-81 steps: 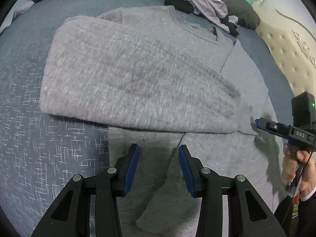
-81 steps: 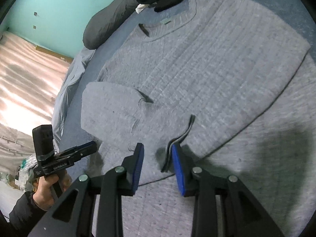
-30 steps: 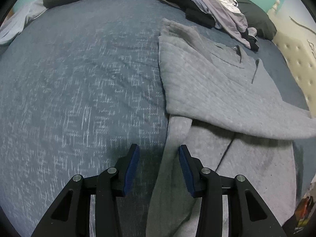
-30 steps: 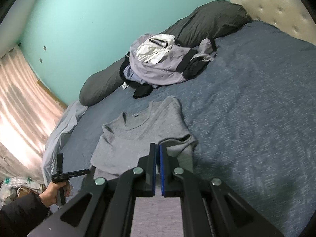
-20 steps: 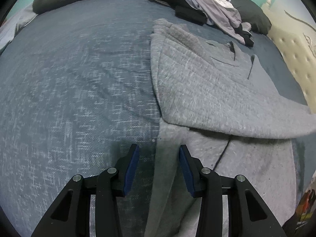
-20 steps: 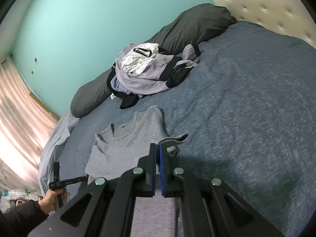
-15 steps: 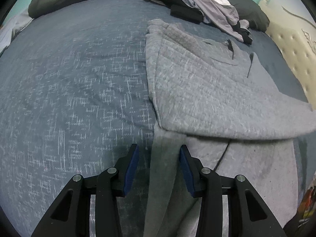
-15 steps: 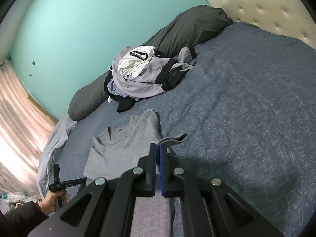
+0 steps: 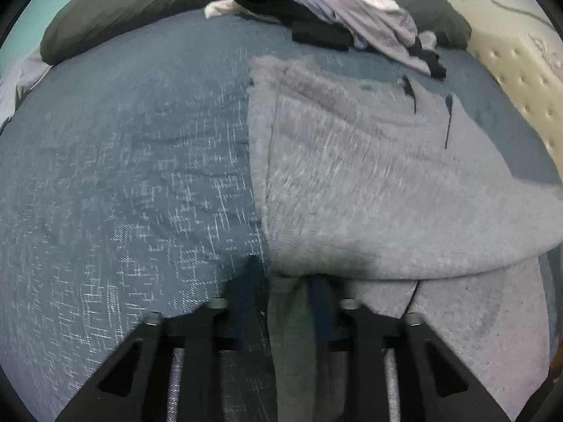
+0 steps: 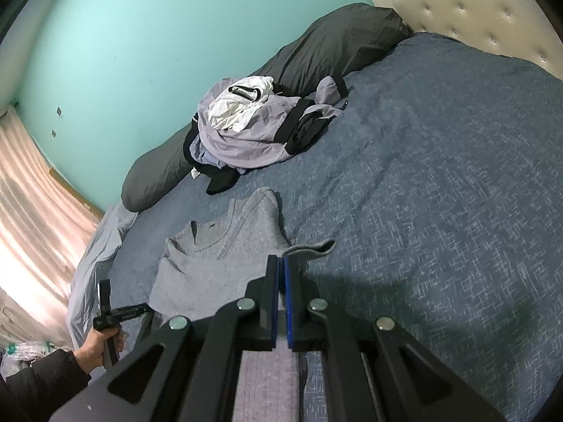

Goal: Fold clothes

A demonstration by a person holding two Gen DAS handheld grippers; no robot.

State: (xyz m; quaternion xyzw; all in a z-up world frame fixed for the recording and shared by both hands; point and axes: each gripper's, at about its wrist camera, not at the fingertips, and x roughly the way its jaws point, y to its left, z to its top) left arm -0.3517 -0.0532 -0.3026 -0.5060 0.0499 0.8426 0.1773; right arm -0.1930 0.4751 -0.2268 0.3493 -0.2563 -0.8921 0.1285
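A grey knit sweater (image 9: 369, 183) lies partly folded on the blue bedcover (image 9: 123, 176). A narrow strip of it runs down between the fingers of my left gripper (image 9: 286, 281), whose jaws are closing around it; a thin gap still shows beside the left finger. From the right wrist view the sweater (image 10: 225, 256) lies ahead, with its neckline facing the pillows. My right gripper (image 10: 280, 263) is shut on an edge of it, and a grey flap (image 10: 313, 248) sticks out past the tips. The left gripper (image 10: 146, 307) shows at lower left, held by a hand (image 10: 98, 344).
A heap of lilac, white and black clothes (image 10: 253, 133) sits near the dark pillows (image 10: 334, 45) at the head of the bed. A cream tufted headboard (image 10: 457, 3) rises at the right. A turquoise wall and a pink curtain (image 10: 31, 218) stand to the left.
The left jaws have narrowed around the grey strip, and the left hand has slid sideways along the sweater's edge. The right gripper stayed shut on its fabric and barely shifted.
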